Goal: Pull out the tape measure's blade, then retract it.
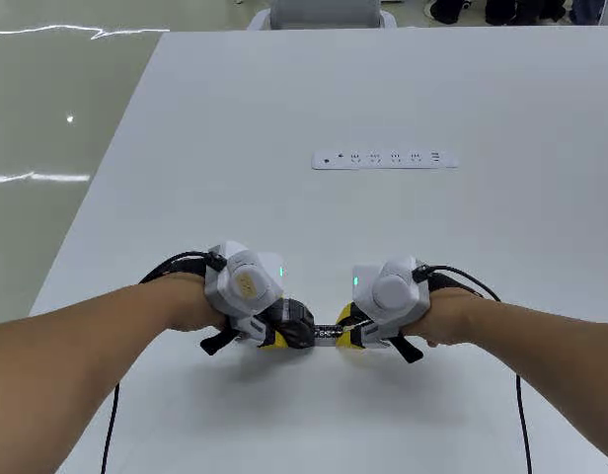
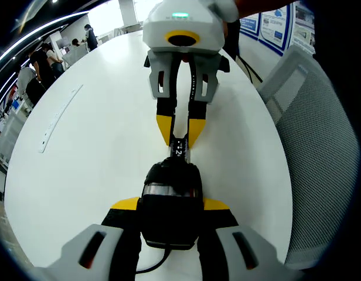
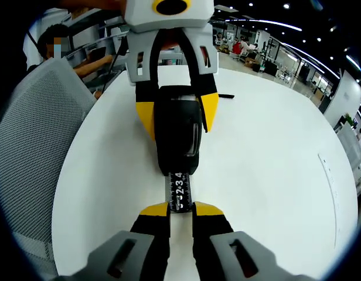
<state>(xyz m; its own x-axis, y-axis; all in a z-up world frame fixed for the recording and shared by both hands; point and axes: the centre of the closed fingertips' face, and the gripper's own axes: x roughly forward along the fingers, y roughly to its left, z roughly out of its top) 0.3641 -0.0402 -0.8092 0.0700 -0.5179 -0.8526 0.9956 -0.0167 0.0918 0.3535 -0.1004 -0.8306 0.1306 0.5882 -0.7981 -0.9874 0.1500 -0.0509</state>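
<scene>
A black tape measure (image 1: 292,324) lies low over the white table (image 1: 383,99) between my two grippers. My left gripper (image 2: 170,204) is shut on its case (image 2: 171,199), yellow fingertips pressed on both sides. A short stretch of the blade (image 3: 179,192) with printed numbers runs out of the case (image 3: 178,133). My right gripper (image 3: 180,208) is shut on the blade's end. The left gripper view looks along the blade (image 2: 179,148) at the right gripper (image 2: 181,130), which pinches the blade tip. In the head view the left gripper (image 1: 274,336) and right gripper (image 1: 345,336) face each other, close together.
A white power strip (image 1: 385,159) lies flat further back on the table. A grey mesh chair (image 2: 321,164) stands beside the table's edge, also seen as the chair (image 3: 34,164) in the right gripper view. People sit at desks in the background.
</scene>
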